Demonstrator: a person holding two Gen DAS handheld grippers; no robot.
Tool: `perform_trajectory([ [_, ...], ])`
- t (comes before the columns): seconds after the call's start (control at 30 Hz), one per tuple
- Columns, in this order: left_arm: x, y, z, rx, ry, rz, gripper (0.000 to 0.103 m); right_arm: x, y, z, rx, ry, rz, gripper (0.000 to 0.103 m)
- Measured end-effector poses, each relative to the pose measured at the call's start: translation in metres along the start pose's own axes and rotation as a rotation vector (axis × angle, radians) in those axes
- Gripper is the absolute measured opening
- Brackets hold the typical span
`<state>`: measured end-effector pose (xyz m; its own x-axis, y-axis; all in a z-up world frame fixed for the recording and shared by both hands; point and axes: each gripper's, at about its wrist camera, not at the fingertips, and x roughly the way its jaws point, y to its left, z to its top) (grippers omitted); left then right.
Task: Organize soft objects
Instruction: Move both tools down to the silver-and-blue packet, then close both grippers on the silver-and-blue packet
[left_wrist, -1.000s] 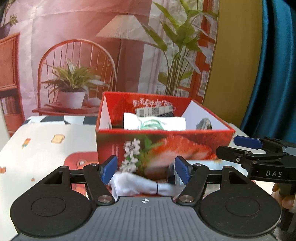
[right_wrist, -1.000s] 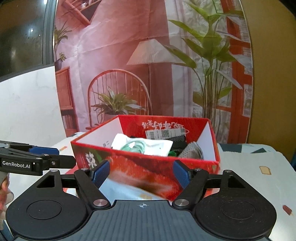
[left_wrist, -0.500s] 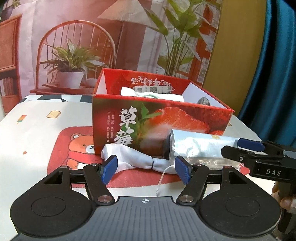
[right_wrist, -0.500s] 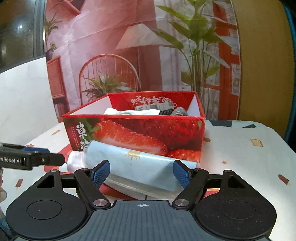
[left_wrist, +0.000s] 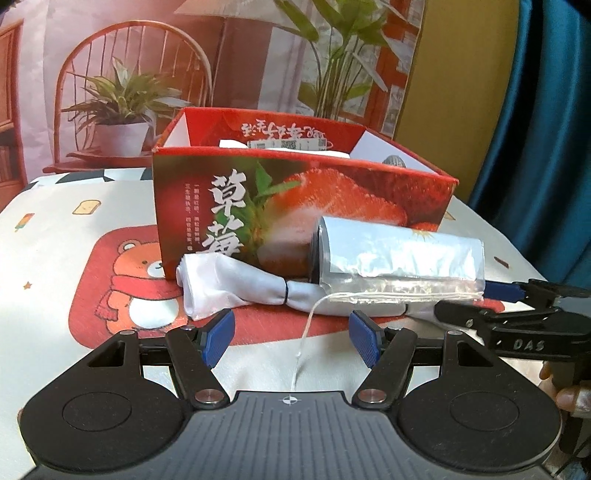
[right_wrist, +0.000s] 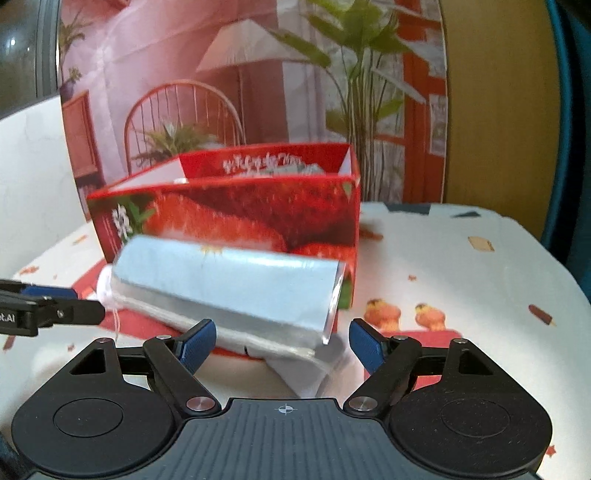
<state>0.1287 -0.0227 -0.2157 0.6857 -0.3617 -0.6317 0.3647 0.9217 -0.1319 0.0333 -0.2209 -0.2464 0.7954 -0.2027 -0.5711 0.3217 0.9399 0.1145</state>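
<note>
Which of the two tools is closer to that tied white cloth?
Left. The left tool sits open right before the white cloth; the right tool faces the blue roll, reaching only the cloth's far end.

Bright, fisheye-warped; right view blurred.

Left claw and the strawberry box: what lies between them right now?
In the left wrist view, between the open left claw and the strawberry box lie a tied white cloth bundle and a light-blue roll, both resting against the box front.

Cartoon tablecloth (left_wrist: 92, 236) beneath a printed backdrop (left_wrist: 258, 66)
A bear in a red scarf (left_wrist: 140, 280) decorates the cloth; a blue curtain (left_wrist: 546, 129) hangs at the right.
</note>
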Motion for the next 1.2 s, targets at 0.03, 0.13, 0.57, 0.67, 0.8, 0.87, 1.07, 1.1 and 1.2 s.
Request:
perform_trajectory([
  [0.03,0.001,0.0,-0.001,0.001,0.005,-0.001,0.071,0.004,0.001,-0.002,-0.008,0.018,-0.003,0.077],
  [0.13,0.004,-0.001,-0.004,0.005,0.015,-0.001,0.071,0.013,0.004,-0.008,-0.026,0.065,-0.025,0.077],
  [0.57,0.024,-0.013,0.022,0.085,-0.01,0.005,0.071,0.015,-0.021,0.027,0.071,-0.077,0.008,0.056],
  [0.67,0.035,-0.019,0.035,0.107,-0.002,-0.023,0.071,0.021,-0.028,0.031,0.102,-0.087,0.03,0.049],
  [0.8,0.05,-0.022,0.045,0.1,0.009,-0.083,0.071,0.023,-0.038,0.03,0.18,-0.112,0.059,0.044],
  [0.87,0.059,-0.024,0.048,0.088,0.026,-0.108,0.071,0.026,-0.042,0.027,0.211,-0.112,0.069,0.044],
  [1.07,0.081,-0.034,0.049,0.098,0.047,-0.128,0.07,0.032,-0.051,0.02,0.254,-0.103,0.098,0.044],
  [1.1,0.084,-0.033,0.049,0.088,0.052,-0.135,0.069,0.033,-0.051,0.019,0.257,-0.102,0.105,0.044],
  [1.2,0.09,-0.032,0.049,0.075,0.075,-0.162,0.057,0.035,-0.05,0.017,0.257,-0.099,0.122,0.042],
])
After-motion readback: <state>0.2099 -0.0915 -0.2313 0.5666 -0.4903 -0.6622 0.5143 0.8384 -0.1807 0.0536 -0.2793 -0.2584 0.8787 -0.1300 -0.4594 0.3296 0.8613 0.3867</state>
